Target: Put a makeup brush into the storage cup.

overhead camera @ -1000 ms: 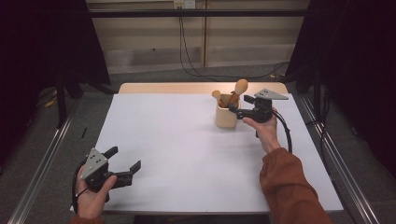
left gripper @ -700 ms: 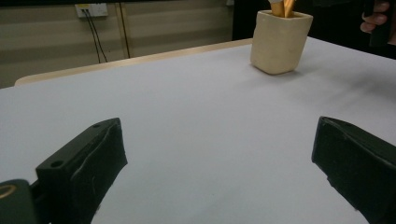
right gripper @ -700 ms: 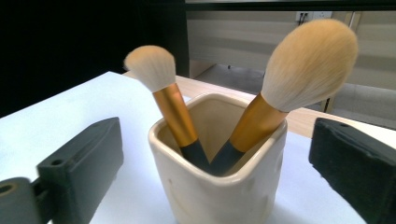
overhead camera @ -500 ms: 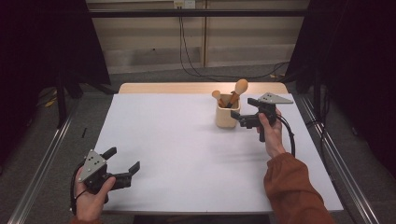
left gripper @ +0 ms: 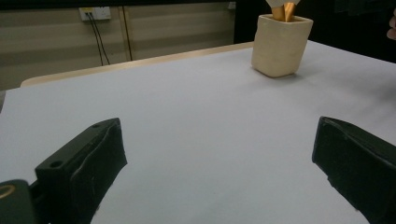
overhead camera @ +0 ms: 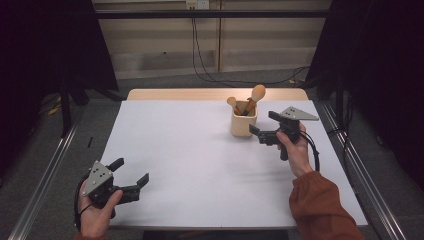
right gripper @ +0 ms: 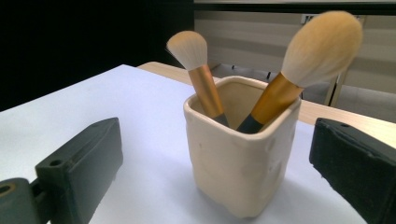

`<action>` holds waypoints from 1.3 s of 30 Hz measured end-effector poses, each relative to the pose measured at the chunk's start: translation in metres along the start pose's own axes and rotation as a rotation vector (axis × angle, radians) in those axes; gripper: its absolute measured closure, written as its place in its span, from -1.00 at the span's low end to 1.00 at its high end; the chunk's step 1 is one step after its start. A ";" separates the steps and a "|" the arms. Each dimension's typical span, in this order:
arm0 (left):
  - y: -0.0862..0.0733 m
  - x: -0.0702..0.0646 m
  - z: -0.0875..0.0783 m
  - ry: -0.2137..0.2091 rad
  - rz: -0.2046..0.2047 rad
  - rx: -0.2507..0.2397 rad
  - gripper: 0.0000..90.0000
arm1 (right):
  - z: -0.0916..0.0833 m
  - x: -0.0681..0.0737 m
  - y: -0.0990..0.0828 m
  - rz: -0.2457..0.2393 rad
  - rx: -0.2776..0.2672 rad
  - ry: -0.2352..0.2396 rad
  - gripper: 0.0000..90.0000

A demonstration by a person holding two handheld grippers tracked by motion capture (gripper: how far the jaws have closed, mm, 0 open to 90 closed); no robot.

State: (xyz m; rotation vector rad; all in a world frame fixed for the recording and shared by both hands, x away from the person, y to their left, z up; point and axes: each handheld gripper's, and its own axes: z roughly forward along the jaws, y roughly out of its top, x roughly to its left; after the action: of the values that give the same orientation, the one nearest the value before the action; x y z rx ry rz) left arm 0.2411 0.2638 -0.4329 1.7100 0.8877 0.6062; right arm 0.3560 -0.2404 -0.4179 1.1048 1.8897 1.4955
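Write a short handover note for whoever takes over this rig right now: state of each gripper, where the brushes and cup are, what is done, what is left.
Right gripper: open, nothing between its jaws, just beside the cream cup, which stands at the table's far right.
Left gripper: open, holding nothing, at the near left corner, well away from the cup.
Small brush and large brush: both stand bristles-up in the cup, leaning apart.
Done: both brushes are in the cup.
Left: probably just drawing the right gripper clear.

No legible text or labels
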 end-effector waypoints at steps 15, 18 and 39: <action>0.000 -0.001 -0.001 -0.004 0.000 -0.005 -0.95 | -0.035 0.005 -0.013 -0.021 -0.014 -0.049 -0.95; 0.000 -0.002 -0.001 -0.002 -0.002 -0.005 -0.94 | -0.043 0.007 -0.014 -0.036 -0.006 -0.051 -0.94; 0.000 0.000 -0.005 0.023 -0.007 -0.017 -0.94 | -0.089 0.020 -0.040 -0.034 -0.003 -0.102 -0.98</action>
State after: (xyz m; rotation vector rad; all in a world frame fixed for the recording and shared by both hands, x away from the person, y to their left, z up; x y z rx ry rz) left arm 0.2373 0.2666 -0.4314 1.6868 0.9026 0.6283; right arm 0.2637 -0.2766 -0.4283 1.1199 1.8277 1.3960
